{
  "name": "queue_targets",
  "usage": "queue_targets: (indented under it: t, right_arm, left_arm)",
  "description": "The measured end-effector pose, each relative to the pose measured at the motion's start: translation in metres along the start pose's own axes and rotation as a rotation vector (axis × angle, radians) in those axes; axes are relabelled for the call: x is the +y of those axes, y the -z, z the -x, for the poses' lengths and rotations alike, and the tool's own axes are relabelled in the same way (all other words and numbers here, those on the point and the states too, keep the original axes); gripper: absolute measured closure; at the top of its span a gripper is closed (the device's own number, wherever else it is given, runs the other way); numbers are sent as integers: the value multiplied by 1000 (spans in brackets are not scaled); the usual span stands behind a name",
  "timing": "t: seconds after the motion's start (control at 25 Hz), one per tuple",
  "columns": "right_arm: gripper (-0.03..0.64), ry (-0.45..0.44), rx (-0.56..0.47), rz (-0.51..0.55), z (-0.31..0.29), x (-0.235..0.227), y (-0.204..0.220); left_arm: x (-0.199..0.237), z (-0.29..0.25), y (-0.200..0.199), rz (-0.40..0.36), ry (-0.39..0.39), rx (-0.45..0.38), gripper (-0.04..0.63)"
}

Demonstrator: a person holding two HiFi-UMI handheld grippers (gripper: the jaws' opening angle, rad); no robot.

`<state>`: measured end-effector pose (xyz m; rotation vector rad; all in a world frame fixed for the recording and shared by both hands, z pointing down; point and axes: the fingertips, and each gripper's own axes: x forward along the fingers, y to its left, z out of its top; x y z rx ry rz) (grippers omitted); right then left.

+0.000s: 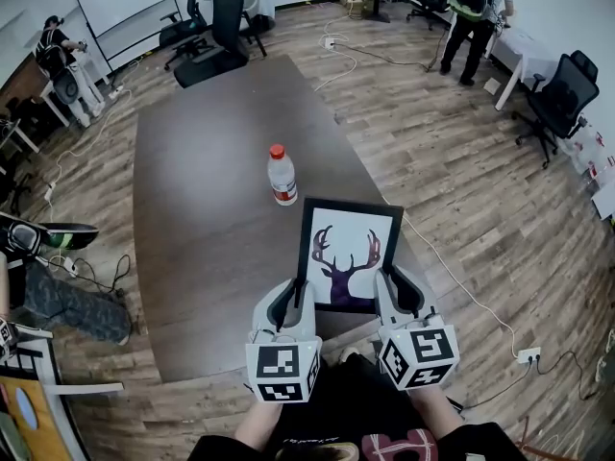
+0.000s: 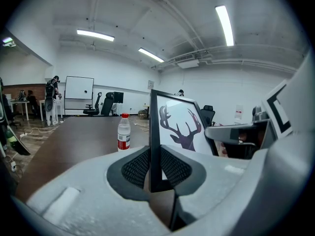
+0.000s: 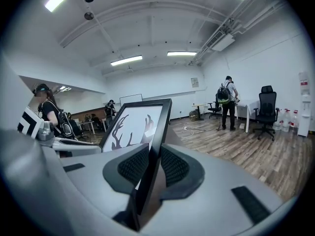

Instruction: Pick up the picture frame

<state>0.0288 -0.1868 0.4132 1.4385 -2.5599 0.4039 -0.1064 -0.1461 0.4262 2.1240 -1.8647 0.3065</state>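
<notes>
Left gripper (image 1: pixel 294 294) clamps the deer picture frame's (image 1: pixel 344 255) left edge, right gripper (image 1: pixel 388 288) clamps its right edge. Ahead of the left gripper, a red-capped water bottle (image 1: pixel 282 175) stands on the brown table (image 1: pixel 192 219), near the frame's top corner.

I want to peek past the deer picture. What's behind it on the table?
A water bottle with a red cap stands on the brown table behind the picture frame, a bit left. The frame hides the table patch right behind it.
</notes>
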Motion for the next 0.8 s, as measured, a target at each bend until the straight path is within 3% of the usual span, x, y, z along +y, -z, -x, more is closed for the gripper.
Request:
queue_targets:
  t: [0.8]
  right_arm:
    - [534,-8,-9,17,1,8,-6]
  left_arm:
    - [4,6,-4,2,-6,-1,520]
